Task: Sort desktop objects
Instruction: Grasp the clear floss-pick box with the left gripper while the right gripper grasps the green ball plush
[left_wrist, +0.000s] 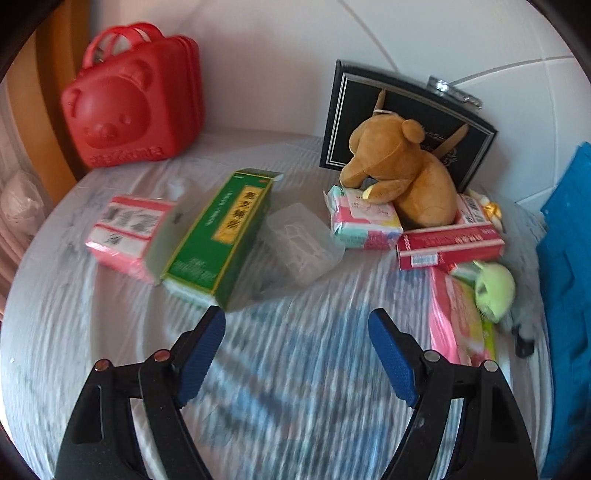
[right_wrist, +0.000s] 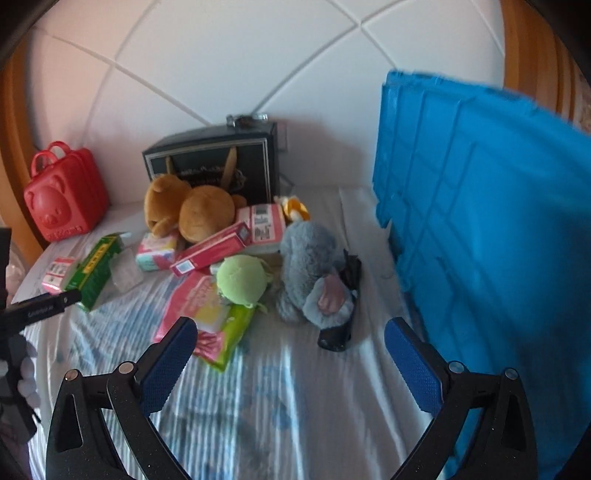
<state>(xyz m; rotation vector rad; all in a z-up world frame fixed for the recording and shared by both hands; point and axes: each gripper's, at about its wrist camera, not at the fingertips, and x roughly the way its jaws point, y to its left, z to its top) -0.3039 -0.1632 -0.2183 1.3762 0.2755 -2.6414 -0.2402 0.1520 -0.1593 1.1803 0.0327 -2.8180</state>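
Here left gripper (left_wrist: 297, 328) agape, empty; right gripper (right_wrist: 291, 338) likewise; blue crate (right_wrist: 480, 221) crowds right.

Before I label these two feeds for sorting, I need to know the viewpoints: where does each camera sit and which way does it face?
Left wrist: sits on the left hand-held gripper, angled down at the striped cloth, facing the green box and brown bear; both its open blue-padded fingers show.
Right wrist: sits on the right hand-held gripper, angled down toward the grey plush and blue crate; its open fingers show, with the left hand-held gripper at the left edge.
Shared: red bear case, black gift bag, brown bear, green box.
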